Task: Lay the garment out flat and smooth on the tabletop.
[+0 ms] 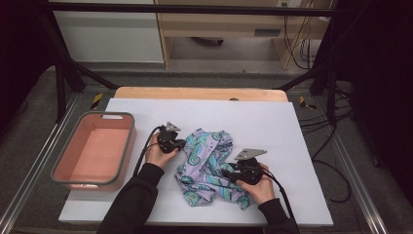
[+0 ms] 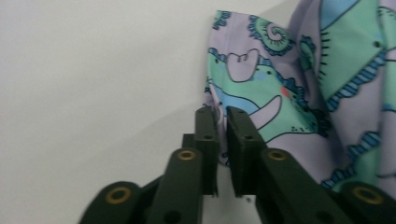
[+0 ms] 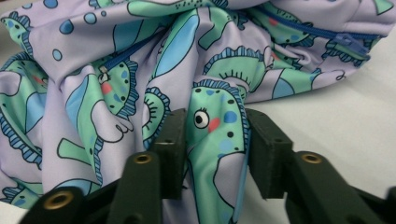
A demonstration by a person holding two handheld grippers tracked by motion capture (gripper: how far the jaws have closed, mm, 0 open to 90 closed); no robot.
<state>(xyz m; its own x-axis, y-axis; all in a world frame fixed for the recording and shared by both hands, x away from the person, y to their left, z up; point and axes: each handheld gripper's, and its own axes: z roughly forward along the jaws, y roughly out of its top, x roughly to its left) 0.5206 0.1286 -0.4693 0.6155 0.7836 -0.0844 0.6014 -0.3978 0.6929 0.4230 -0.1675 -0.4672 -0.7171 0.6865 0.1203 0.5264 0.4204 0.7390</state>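
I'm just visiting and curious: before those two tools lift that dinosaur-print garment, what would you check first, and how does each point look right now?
1. Left tool closed on the garment's edge: ok, jaws nearly together with the fabric edge pinched.
2. Right tool has fabric: ok, a fold sits between its jaws.
3. Right tool fully clamped: cannot tell, a gap shows beside one jaw.
4. Garment spread flat: not ok, it lies crumpled.
5. Zipper free of the jaws: ok.
6. Pink bin ready to receive it: ok, open beside the left hand.

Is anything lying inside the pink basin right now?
No, the pink basin shows a bare floor; the patterned garment lies on the white sheet beside it.
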